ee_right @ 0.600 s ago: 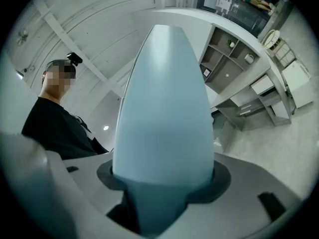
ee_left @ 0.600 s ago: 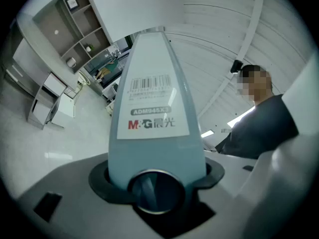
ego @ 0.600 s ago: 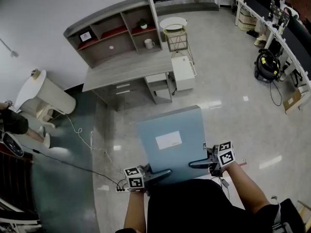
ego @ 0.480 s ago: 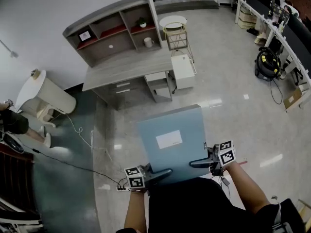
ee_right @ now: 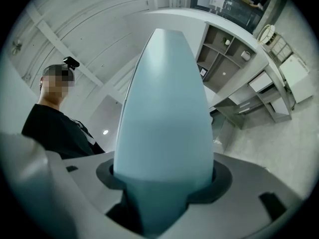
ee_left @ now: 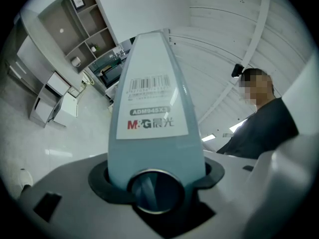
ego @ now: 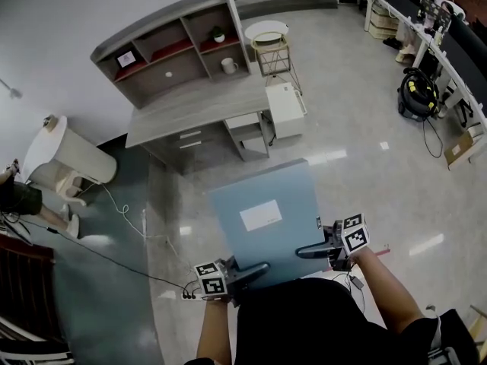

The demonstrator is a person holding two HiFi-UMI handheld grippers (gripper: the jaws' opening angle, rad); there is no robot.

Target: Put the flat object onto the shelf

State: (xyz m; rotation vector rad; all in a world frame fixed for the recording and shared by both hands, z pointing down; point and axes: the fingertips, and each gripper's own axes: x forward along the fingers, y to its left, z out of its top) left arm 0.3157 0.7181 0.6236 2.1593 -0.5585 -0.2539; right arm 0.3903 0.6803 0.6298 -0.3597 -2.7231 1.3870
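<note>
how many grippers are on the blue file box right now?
2. The left gripper grips the blue file box at its near left corner, and the right gripper grips its right edge close to the person. Neither is hidden.

Bright, even light — glare on floor (ego: 329,159); gripper views fisheye w/ dark corners.

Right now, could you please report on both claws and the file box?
Left claw, right claw: both shut on the blue file box. Box held flat, not yet at the desk shelf. Floor ahead unobstructed.
</note>
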